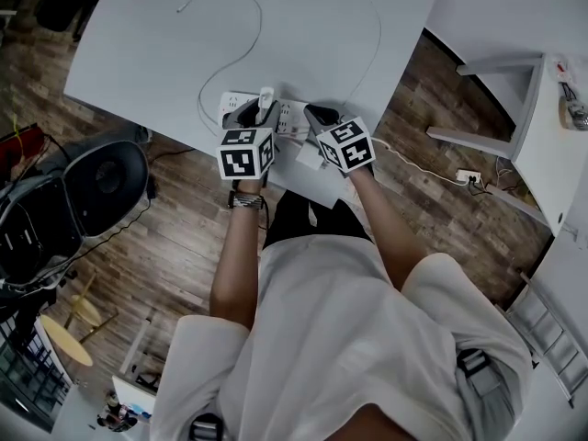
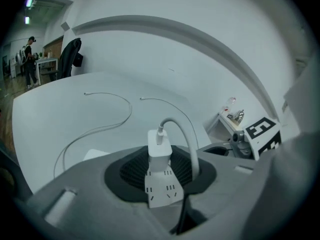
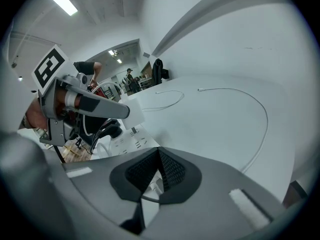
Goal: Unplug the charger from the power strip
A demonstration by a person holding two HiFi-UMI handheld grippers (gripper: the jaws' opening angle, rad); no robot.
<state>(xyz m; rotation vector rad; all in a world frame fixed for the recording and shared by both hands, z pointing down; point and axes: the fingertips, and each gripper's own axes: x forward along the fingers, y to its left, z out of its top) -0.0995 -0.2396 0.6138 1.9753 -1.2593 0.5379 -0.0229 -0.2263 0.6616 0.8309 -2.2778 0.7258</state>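
- Currently the white charger [image 2: 159,146] stands upright in the power strip [image 2: 161,191], with its body seated on the socket face. The strip lies at the near edge of the white table [image 2: 75,119].
- A thick white lead [image 2: 184,130] arches up from the top of the charger and drops to the right.
- Left gripper [image 2: 161,166]: the ribbed pads are closed against both sides of the charger and grip it.
- Right gripper [image 3: 159,153]: it sits just right of the left one, over the right end of the power strip. The pad tips are together, and white plastic shows in the wedge behind them. Whether they pinch anything cannot be determined.
- Thin white cables [image 3: 265,115] lie in curves on the far part of the table, with their free ends well apart.
- Wood-pattern floor [image 1: 184,246] surrounds the table.
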